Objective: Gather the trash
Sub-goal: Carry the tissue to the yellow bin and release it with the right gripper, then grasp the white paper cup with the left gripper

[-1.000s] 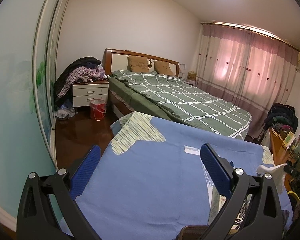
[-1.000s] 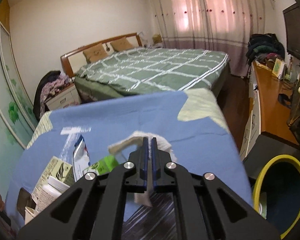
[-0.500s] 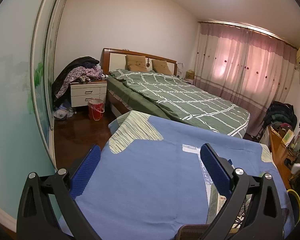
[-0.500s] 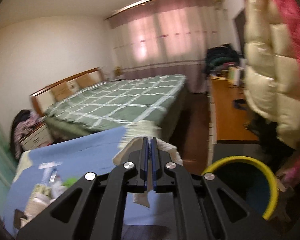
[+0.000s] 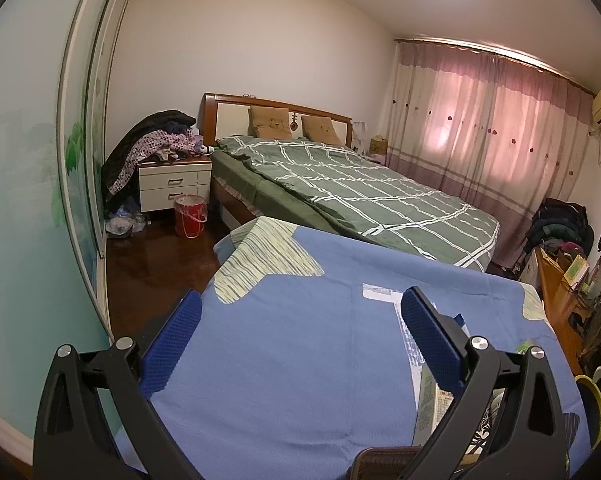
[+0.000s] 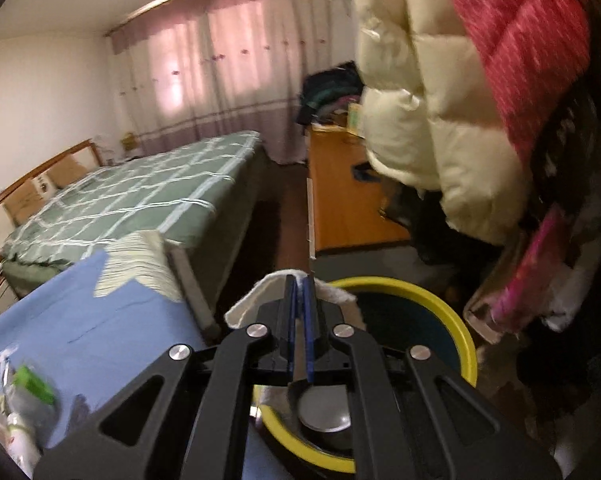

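Tissue (image 6: 244, 307), white and crumpled, sits pinched in the right gripper (image 6: 298, 300), its jaws closed on it above the yellow-rimmed bin (image 6: 458, 320). Left gripper (image 5: 300, 328) hangs over the blue counter (image 5: 292, 380), jaws wide, holding nothing.

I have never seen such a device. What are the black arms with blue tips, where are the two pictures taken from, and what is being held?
These are two hand-held grippers, each carrying a camera that looks along its fingers. In the left view, the left gripper is open above a blue sheet, with packaging lying at its right side. In the right view, the right gripper is shut on a white tissue, over a yellow-rimmed bin. Probably the tissue will be dropped in.
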`<state>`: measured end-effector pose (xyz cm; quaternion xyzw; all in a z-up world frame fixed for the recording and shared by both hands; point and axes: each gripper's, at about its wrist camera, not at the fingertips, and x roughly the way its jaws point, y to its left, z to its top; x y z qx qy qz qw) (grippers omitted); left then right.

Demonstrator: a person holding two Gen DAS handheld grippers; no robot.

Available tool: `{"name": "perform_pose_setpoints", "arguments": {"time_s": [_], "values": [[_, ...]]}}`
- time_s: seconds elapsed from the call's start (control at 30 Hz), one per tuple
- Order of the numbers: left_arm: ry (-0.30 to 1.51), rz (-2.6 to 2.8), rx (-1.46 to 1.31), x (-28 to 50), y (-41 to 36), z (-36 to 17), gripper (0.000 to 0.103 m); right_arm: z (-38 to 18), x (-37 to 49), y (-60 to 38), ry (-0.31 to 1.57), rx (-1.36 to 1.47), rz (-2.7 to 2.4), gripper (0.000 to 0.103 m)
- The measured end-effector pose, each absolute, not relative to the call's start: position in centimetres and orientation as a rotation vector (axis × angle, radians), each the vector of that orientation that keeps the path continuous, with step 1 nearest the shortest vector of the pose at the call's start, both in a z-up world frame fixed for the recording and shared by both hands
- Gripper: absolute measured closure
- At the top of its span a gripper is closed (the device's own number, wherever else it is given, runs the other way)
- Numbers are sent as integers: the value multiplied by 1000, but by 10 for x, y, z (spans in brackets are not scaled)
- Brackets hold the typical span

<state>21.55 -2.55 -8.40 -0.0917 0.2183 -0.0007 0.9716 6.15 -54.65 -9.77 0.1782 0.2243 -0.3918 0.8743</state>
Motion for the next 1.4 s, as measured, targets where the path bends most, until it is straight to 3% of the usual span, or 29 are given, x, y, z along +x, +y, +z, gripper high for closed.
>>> {"name": "perform_pose_setpoints", "arguments": {"time_s": [0.03, 0.1, 0.2, 0.57, 0.83, 1.13, 1.4], "values": [[441, -1, -186, 216, -25, -84, 5, -101, 61, -549, 477, 379, -832, 93], [444, -7, -185, 216, -26, -84, 5, -106, 59, -551, 476, 394, -846, 77], [442, -10, -175, 217, -27, -84, 5, -109, 58, -550, 474, 396, -862, 73], [468, -48, -139, 214, -44, -87, 5, -114, 62, -545, 481, 390, -843, 71], [478, -159, -51, 163, -85, -76, 5, -112, 60, -543, 467, 397, -827, 69], [674, -334, 61, 92, -147, -112, 5, -109, 58, -540, 452, 409, -794, 66], [768, -366, 64, 97, -165, -137, 5, -108, 58, -538, 447, 412, -773, 65]]}}
